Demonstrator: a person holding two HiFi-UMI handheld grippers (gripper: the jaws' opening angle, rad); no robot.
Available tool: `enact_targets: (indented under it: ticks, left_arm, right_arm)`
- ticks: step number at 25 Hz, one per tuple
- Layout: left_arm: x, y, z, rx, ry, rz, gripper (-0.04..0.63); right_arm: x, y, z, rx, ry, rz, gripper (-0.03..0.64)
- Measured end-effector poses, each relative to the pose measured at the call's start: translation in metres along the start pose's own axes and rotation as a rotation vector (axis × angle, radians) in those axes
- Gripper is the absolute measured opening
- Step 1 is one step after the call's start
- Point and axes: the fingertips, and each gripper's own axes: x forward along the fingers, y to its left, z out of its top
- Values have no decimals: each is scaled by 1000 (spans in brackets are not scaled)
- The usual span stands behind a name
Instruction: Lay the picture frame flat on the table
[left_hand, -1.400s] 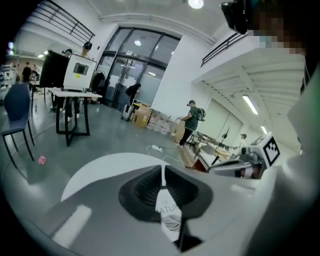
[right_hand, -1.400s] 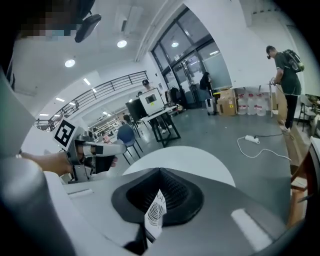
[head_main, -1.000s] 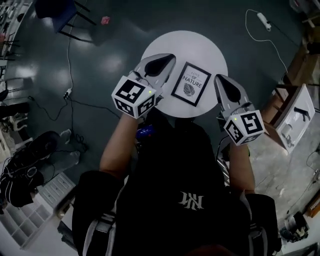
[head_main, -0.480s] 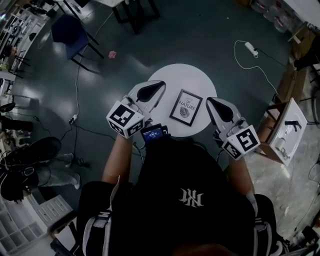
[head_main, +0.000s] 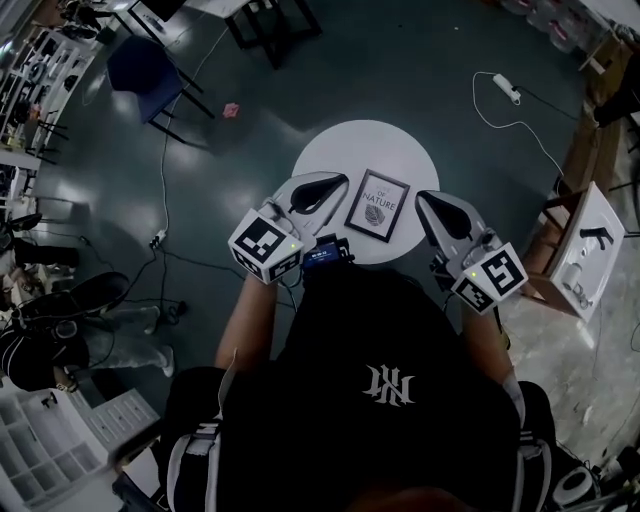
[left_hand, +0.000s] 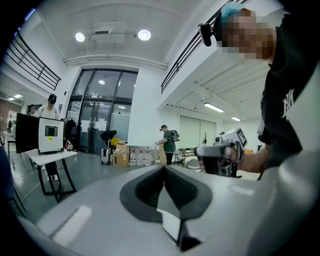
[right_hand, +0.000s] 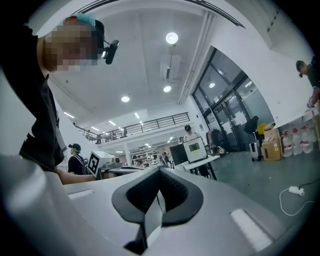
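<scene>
Both closed — left tongs (head_main: 338, 182), right tongs (head_main: 424, 199) — beside flat picture frame (head_main: 377, 205).

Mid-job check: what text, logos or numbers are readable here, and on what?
"OF NATURE": on the picture frame; the smaller line above it is too small to read.
"NY" monogram: on the back of the person's black shirt.
Phone screen: too small to read.
Marker cubes: square patterns only, no words.
</scene>
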Motion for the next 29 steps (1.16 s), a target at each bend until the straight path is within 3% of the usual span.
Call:
enact_targets:
  ticks: [19,29]
  left_arm:
    - [9,-5,-14,-30,39,-70,3]
    - [0,2,-31,-55,75,-55,3]
  right_arm:
    - [6,14,-13,-4,49,61,0]
    - [2,16,-31,14,76,54,0]
